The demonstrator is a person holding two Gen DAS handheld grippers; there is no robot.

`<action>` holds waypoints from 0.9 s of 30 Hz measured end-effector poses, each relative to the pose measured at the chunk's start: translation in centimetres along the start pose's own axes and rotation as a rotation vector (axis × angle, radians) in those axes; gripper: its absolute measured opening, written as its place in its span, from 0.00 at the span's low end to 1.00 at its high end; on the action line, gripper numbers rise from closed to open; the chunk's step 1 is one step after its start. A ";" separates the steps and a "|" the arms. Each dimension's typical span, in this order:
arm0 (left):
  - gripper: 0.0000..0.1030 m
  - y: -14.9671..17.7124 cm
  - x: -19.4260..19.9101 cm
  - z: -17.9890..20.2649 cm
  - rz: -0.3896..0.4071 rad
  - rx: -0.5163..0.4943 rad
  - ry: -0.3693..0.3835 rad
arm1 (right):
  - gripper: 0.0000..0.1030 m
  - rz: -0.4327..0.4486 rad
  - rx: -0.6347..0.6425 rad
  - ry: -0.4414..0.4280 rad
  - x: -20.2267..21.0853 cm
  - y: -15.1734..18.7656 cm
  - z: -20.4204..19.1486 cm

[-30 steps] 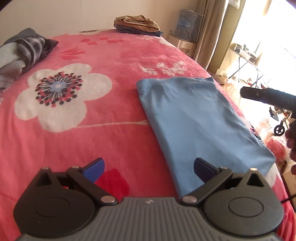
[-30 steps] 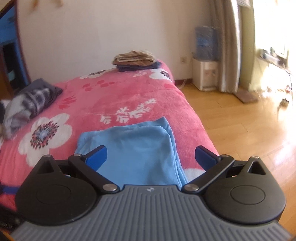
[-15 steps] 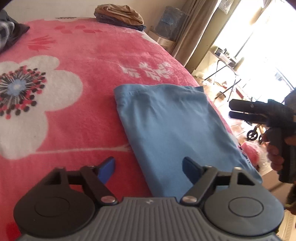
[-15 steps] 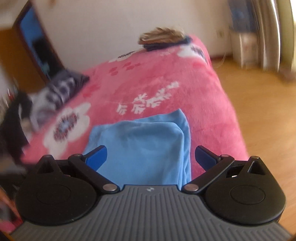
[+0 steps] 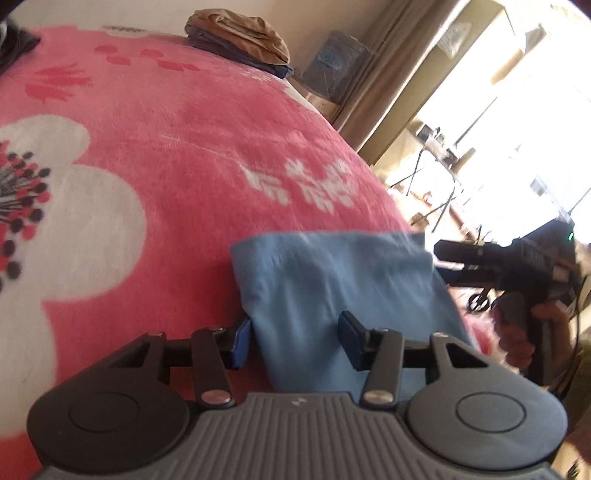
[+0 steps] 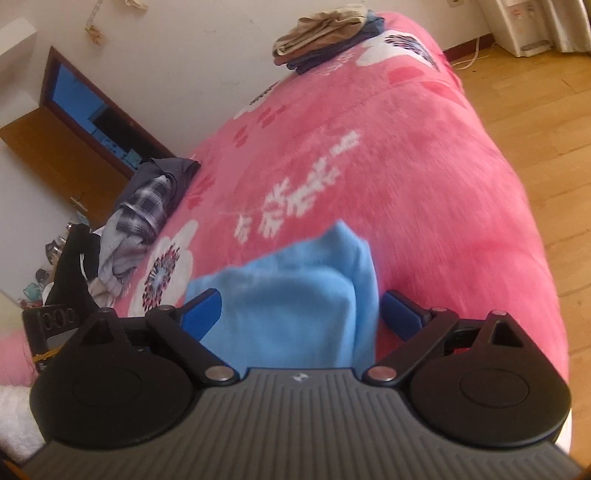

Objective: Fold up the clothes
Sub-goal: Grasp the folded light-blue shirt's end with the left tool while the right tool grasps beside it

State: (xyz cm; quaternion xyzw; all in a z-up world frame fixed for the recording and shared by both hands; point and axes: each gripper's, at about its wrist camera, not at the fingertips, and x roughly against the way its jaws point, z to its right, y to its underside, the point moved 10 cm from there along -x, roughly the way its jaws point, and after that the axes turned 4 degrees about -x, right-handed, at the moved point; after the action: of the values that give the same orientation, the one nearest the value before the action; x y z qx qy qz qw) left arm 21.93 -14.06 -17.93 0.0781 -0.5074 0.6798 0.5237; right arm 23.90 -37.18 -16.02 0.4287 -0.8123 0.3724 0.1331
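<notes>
Folded blue garment (image 5: 343,280) between both grippers' parted jaws.

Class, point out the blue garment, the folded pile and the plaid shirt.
blue garment (image 5: 332,284): left wrist view, middle of its top layer.
folded pile (image 6: 325,26): right wrist view, tan top item.
plaid shirt (image 6: 147,203): right wrist view, checked fabric.

A pale plaster wall (image 6: 207,55) fills the upper left of the right-hand view, with a brown wooden door (image 6: 70,155) at the left edge below it. Warm wood flooring (image 6: 546,122) runs down the right side. In the left-hand view, beige curtains (image 5: 402,74) hang at upper right beside a window (image 5: 535,122) blazing with daylight.
</notes>
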 end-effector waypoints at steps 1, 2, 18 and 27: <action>0.48 0.1 0.2 -0.2 -0.001 0.021 0.015 | 0.91 -0.005 0.000 -0.008 -0.2 0.0 0.0; 0.47 0.2 0.3 -0.3 -0.002 0.042 0.031 | 0.91 -0.010 0.001 -0.015 -0.3 0.0 0.0; 0.33 0.0 -1.0 -0.6 -0.016 0.057 0.123 | 0.54 -0.118 -0.015 -0.163 -0.6 1.1 -0.1; 0.16 -0.4 -0.4 0.3 0.031 -0.001 0.054 | 0.12 -0.137 -0.023 -0.148 -1.2 1.5 0.8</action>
State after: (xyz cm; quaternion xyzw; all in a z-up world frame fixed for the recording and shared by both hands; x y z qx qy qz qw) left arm 22.33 -14.59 -17.77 0.0515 -0.4948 0.6895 0.5264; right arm 23.53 -36.46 -17.96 0.5082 -0.7928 0.3203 0.1029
